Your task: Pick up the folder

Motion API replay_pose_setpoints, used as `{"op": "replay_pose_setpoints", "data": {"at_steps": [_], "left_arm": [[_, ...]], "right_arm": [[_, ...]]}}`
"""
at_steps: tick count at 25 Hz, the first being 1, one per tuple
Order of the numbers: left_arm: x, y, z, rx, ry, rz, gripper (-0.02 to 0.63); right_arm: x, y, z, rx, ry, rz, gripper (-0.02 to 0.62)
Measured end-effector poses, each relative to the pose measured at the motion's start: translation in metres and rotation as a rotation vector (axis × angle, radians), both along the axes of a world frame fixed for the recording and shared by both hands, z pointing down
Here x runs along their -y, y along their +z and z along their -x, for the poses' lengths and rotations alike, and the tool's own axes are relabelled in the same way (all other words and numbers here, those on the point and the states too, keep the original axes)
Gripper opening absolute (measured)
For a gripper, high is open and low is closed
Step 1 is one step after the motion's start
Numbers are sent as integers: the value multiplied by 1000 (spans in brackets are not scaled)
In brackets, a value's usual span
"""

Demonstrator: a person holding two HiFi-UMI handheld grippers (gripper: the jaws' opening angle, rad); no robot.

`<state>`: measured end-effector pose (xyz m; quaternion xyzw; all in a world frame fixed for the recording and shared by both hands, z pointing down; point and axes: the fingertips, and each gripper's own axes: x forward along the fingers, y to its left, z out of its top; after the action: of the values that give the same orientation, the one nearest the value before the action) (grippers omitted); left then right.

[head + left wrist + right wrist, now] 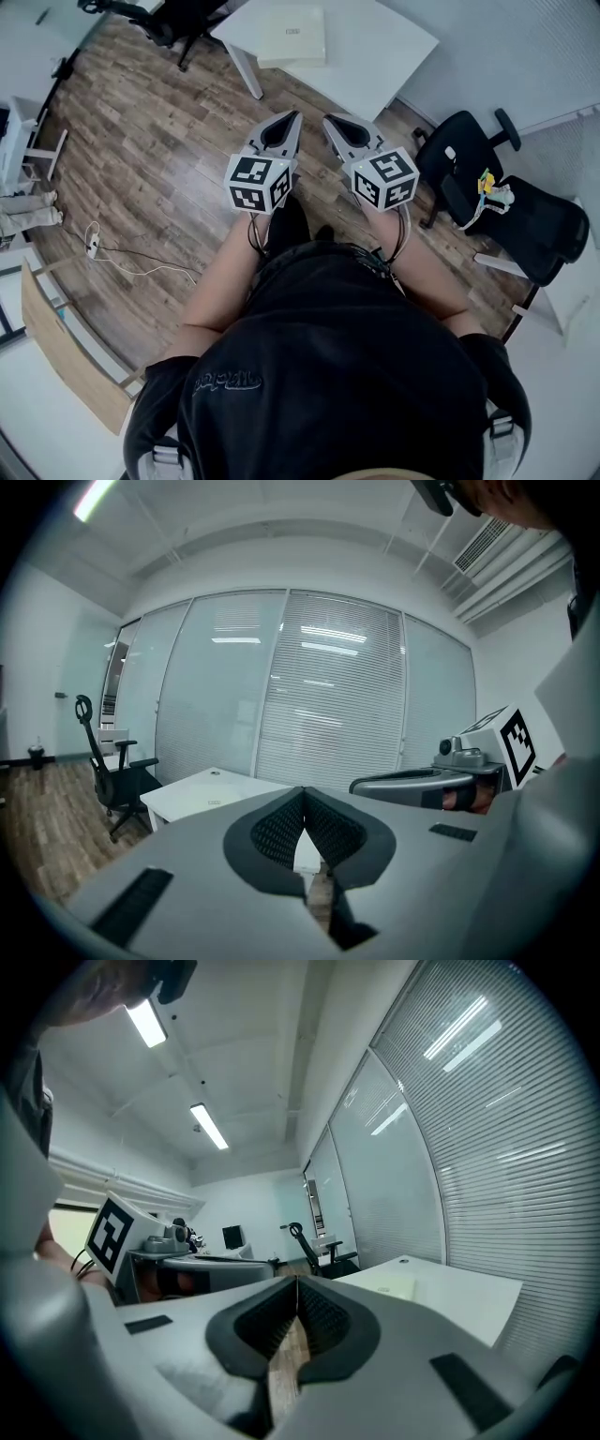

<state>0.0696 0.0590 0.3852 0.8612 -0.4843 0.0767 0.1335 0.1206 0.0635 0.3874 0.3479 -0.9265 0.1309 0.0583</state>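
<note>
**Folder (292,37) flat on the worktop, both grippers short of it**

Folder is pale, thin and square-cut, and it lies flat on the white worktop (384,47), close to the edge nearest you. It looks light and fairly stiff, though it will likely sag if you pinch one corner. The smooth cover may slip, and a flat-lying sheet offers no lip from above. Take it by the near edge, preferably at mid-length, sliding it past the worktop's rim if you need room underneath. Your left gripper (295,117) and right gripper (330,120) hover side by side over the wood floor (150,141), well apart from the folder. Both have their fingers (281,832) pressed together on nothing.
</note>
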Motion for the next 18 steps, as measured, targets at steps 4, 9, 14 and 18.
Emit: {"op": "replay_pose_setpoints", "data": {"at_steps": [4, 9, 14, 18], "left_arm": [[14, -1, -2, 0, 17, -9, 14], [37, -2, -1, -12, 20, -9, 14], [54, 9, 8, -18, 30, 9, 14], [81, 16, 24, -25, 34, 21, 14]], "right_arm": [[12, -1, -5, -5, 18, -1, 21], [31, 5, -8, -18, 21, 11, 21], [51, 11, -2, -18, 36, 26, 21], [79, 19, 10, -17, 49, 42, 21]]}}
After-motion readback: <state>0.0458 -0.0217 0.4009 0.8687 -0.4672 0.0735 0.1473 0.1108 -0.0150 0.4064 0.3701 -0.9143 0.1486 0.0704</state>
